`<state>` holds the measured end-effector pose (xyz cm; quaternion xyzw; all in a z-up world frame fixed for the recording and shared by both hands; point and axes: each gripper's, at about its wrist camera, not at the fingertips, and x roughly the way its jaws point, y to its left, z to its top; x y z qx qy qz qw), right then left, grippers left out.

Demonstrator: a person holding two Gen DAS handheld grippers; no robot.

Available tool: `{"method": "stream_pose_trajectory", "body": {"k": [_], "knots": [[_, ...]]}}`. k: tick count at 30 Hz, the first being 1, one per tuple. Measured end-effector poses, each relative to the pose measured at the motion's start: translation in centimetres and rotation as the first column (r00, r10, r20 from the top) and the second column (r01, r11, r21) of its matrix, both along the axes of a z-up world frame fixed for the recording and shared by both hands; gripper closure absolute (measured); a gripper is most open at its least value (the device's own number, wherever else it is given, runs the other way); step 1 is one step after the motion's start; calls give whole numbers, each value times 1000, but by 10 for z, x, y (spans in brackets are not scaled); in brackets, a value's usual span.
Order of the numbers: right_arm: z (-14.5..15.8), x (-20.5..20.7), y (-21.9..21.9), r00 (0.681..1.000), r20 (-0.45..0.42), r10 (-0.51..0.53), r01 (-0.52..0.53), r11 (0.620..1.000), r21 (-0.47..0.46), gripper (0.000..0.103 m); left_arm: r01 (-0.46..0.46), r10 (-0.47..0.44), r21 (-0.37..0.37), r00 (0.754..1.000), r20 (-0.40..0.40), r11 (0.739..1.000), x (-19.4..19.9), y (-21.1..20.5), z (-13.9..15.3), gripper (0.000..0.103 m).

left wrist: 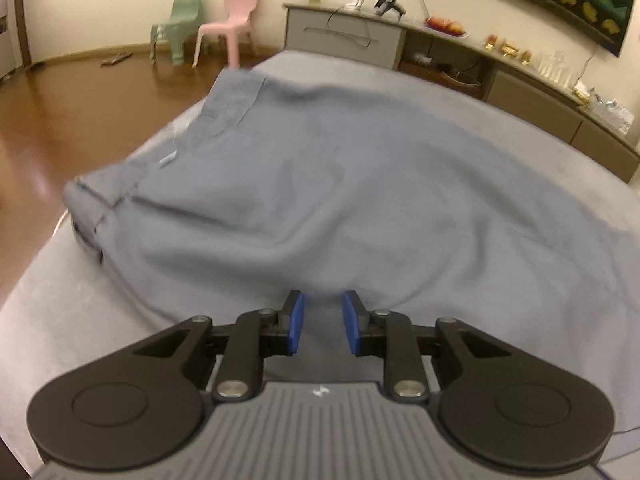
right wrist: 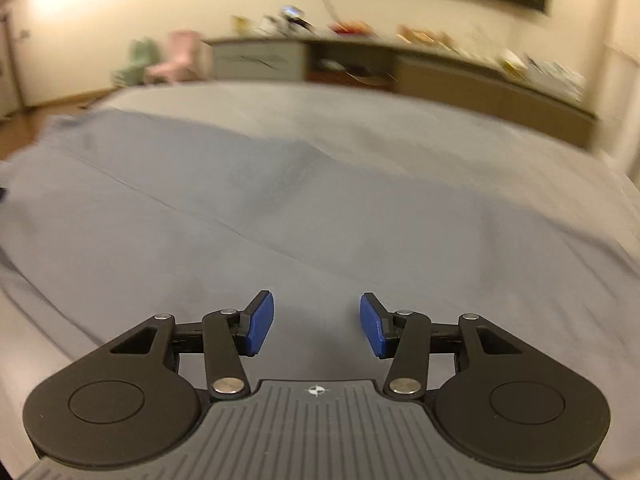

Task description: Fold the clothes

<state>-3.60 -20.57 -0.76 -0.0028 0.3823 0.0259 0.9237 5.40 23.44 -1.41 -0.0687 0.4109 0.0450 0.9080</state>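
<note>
The left gripper [left wrist: 322, 322] stands narrowly open at the near hem of the blue-grey garment [left wrist: 320, 184]; whether cloth sits between its blue pads is unclear. The right gripper [right wrist: 317, 326] gapes wide, empty, above soft, creased fabric spread on the grey bed [right wrist: 420, 120]. Motion blur smears the cabinet [right wrist: 460, 80] behind.

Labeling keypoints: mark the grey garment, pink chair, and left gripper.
grey garment [left wrist: 320, 184]: left wrist view, middle of the cloth.
pink chair [left wrist: 236, 12]: left wrist view, backrest.
left gripper [left wrist: 322, 322]: left wrist view, midway between fingertips, over the garment's near edge.
</note>
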Motion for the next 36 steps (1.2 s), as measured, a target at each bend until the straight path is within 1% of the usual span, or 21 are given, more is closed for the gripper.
{"method": "stream_pose_trajectory", "body": {"k": [3, 5, 8, 9, 10, 11, 12, 14, 15, 17, 18, 19, 20, 21, 22, 23, 24, 25, 29, 32, 36], "knots": [[-3, -40, -60, 994, 9, -110, 110, 994, -3, 52, -4, 5, 17, 1000, -24, 1000, 2, 0, -5, 80], [-3, -68, -109, 975, 14, -220, 220, 975, -3, 52, -7, 8, 28, 999, -40, 1000, 4, 1, -9, 80], [-9, -97, -164, 937, 28, -348, 349, 937, -8, 52, -5, 8, 42, 998, -58, 999, 5, -1, -12, 80], [-11, -101, -176, 932, 39, -361, 361, 933, 4, 65, 8, -6, 42, 999, -54, 999, 3, -7, -8, 81], [-17, -104, -184, 932, 42, -359, 359, 933, 14, 71, 22, -20, 42, 999, -49, 999, 2, -13, -5, 84], [-17, -105, -190, 932, 34, -362, 361, 932, 29, 71, 35, -33, 43, 998, -44, 998, 0, -19, -1, 83], [-16, -104, -192, 929, 31, -368, 367, 930, 37, 69, 49, -47, 43, 998, -39, 998, -2, -25, 2, 83], [-9, -110, -190, 914, 94, -394, 393, 919, 27, 52, 76, -75, 44, 997, -30, 996, -6, -38, 9, 82], [-8, -111, -191, 908, 112, -403, 403, 915, 16, 38, 90, -89, 44, 996, -25, 995, -8, -44, 12, 82], [-13, -105, -193, 901, 115, -419, 424, 906, -19, 37, 117, -116, 45, 993, -16, 992, -11, -56, 19, 81], [-19, -99, -196, 907, 91, -412, 414, 910, -13, 44, 125, -125, 47, 992, -15, 991, -12, -60, 21, 80], [-24, -94, -201, 914, 64, -401, 402, 916, 0, 60, 127, -126, 52, 992, -21, 991, -12, -62, 19, 80], [-23, -94, -200, 922, 69, -382, 384, 923, -19, 65, 128, -126, 57, 992, -27, 990, -12, -64, 17, 80], [-21, -96, -198, 929, 79, -361, 365, 930, -45, 86, 129, -127, 62, 991, -33, 990, -11, -65, 15, 81], [-19, -96, -197, 931, 90, -353, 360, 929, -79, 94, 130, -127, 67, 991, -39, 989, -11, -67, 13, 81], [-17, -99, -201, 924, 99, -369, 378, 922, -87, 94, 131, -128, 72, 991, -45, 989, -11, -69, 11, 81], [-16, -101, -205, 915, 108, -389, 399, 913, -89, 103, 132, -129, 76, 990, -51, 988, -10, -71, 9, 81], [-14, -104, -210, 905, 117, -409, 420, 903, -91, 103, 133, -129, 81, 990, -57, 988, -10, -72, 7, 81], [-23, -102, -222, 898, 103, -428, 437, 894, -95, 103, 139, -131, 100, 988, -80, 985, -8, -79, 0, 79], [-22, -104, -232, 896, 97, -434, 440, 896, -54, 103, 143, -132, 114, 986, -98, 983, -7, -84, -6, 79], [-19, -120, -256, 849, 102, -519, 516, 855, 52, 103, 172, -166, 95, 983, -72, 980, -15, -91, 5, 81]]}}
